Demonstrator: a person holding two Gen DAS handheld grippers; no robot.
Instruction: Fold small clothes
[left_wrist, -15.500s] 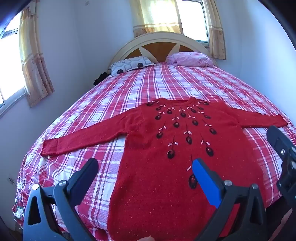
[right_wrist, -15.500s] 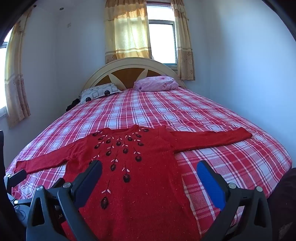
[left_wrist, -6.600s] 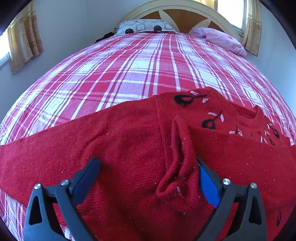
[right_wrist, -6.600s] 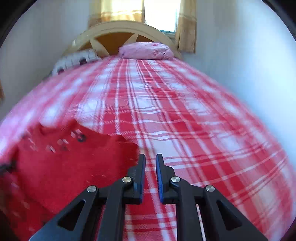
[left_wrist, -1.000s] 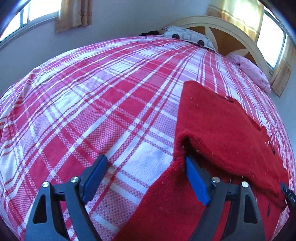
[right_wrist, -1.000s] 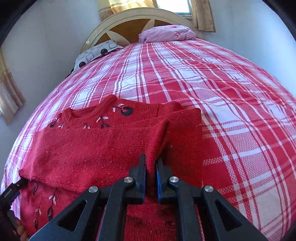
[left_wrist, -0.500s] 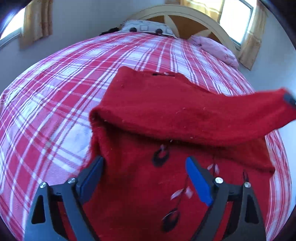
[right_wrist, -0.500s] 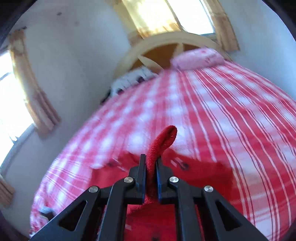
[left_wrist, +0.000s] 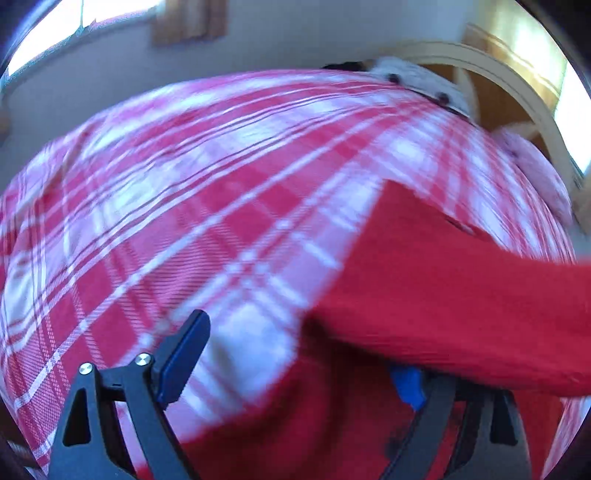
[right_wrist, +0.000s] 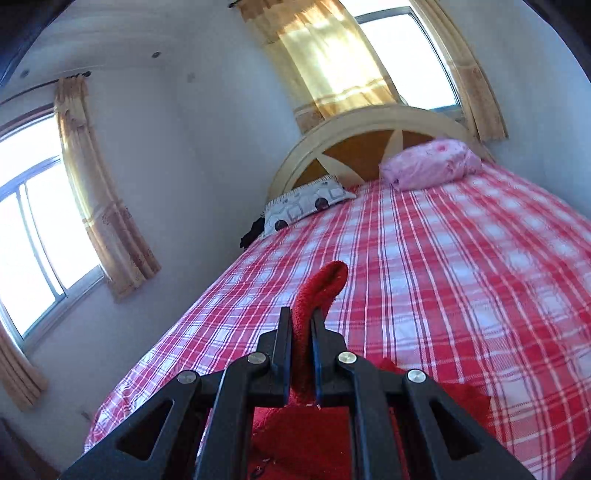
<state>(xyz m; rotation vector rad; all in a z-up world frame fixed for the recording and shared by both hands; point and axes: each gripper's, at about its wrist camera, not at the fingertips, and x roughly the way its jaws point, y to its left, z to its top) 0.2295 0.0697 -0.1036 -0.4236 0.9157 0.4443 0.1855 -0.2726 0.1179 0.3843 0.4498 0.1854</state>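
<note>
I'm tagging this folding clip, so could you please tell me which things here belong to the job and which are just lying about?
Part of the job:
red sweater
right gripper, shut on the sweater's cuff
left gripper, open
plaid bedspread

Just lying about:
pink pillow
patterned pillow
headboard
curtains

The left tongs (left_wrist: 295, 360) are a black plastic frame of two arms, each cut through with a triangular opening. Each arm ends in a flat finger faced with a blue pad (left_wrist: 177, 356). Two round silver screw heads sit on the left arm, just behind its pad. Much of the right arm's finger is hidden, and only a patch of its blue pad shows.

The right tongs (right_wrist: 301, 334) have the same build: black arms with triangular cut-outs, narrow black fingers (right_wrist: 284, 328) and a thin blue edge on the inner face of the right one. Four silver screw heads run in a row across the arms.
</note>
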